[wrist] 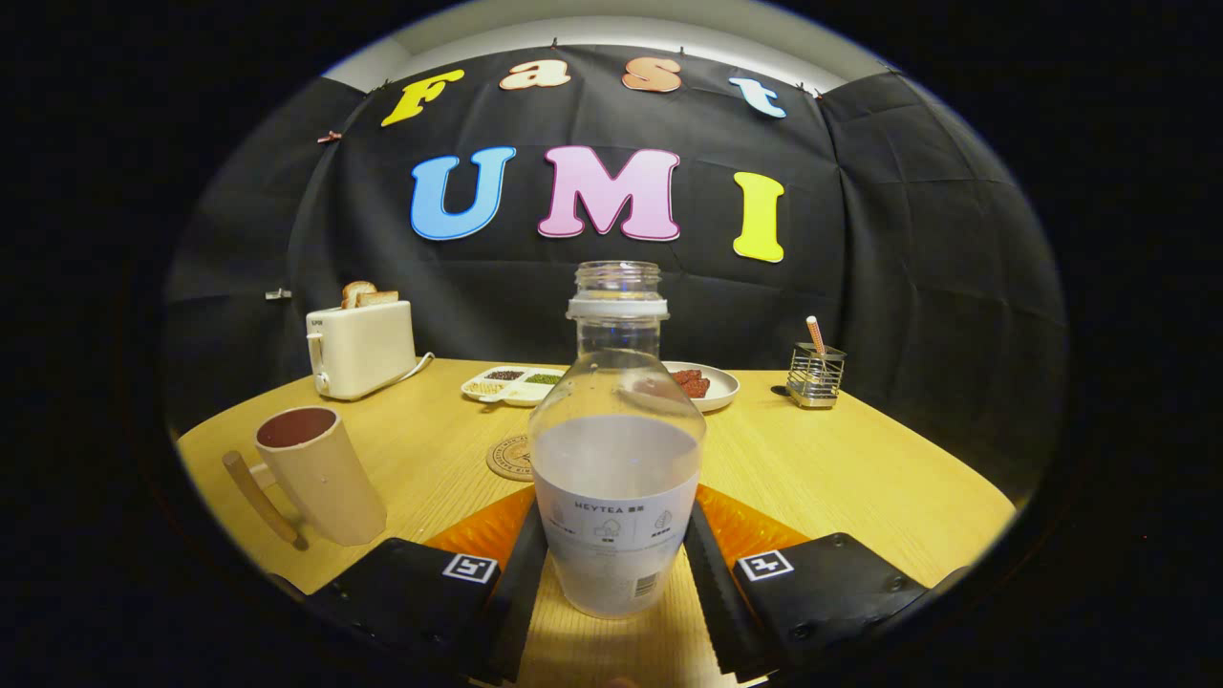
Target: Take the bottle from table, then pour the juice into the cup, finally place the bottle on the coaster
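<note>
— Run your eye from the left of the frame: what's on the surface (822,449)?

— Lower left, the cup (320,473) with its wooden handle stands upright, and I can't see any juice in it. Behind it, toward the upper left, a toaster (361,348) with bread poking out. Moving toward the centre there's a divided snack tray (511,385), and nearer us the coaster (509,457), bare, half hidden behind the bottle.

— And the bottle?

— The bottle (616,449) is dead centre, upright, cap off, about half full of pale juice, standing on the surface between the jaws. The gripper (616,564) sits around its lower part, jaws closed in to the label on both sides; I can't tell whether they're pressing yet. Behind it there's a plate (717,385) of something red, and a wire holder (815,376) at the right.

— So how far along?

— Early, I'd say. The bottle isn't lifted; the pour and the coaster are all still ahead.
</note>
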A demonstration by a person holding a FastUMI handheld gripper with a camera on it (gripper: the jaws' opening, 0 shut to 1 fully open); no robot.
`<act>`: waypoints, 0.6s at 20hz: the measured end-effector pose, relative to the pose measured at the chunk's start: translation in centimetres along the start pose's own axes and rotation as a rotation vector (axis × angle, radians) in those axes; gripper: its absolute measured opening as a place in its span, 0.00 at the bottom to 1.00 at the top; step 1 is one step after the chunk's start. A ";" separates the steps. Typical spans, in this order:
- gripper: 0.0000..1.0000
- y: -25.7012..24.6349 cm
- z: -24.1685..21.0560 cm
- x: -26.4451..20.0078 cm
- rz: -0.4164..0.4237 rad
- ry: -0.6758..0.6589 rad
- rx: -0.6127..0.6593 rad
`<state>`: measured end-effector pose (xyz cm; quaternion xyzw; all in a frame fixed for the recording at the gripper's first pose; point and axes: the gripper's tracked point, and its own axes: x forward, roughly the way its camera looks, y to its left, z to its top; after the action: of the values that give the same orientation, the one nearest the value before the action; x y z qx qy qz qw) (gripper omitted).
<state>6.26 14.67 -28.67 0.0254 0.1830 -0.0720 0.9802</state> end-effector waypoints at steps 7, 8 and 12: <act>0.68 -1.8 7.5 -1.8 -0.150 -0.062 -0.343; 0.68 -1.5 8.4 -2.0 -0.149 -0.057 -0.380; 0.68 0.9 11.5 -2.9 -0.115 -0.042 -0.526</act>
<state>7.84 15.05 -16.93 -0.2418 0.1762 -0.0779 0.9510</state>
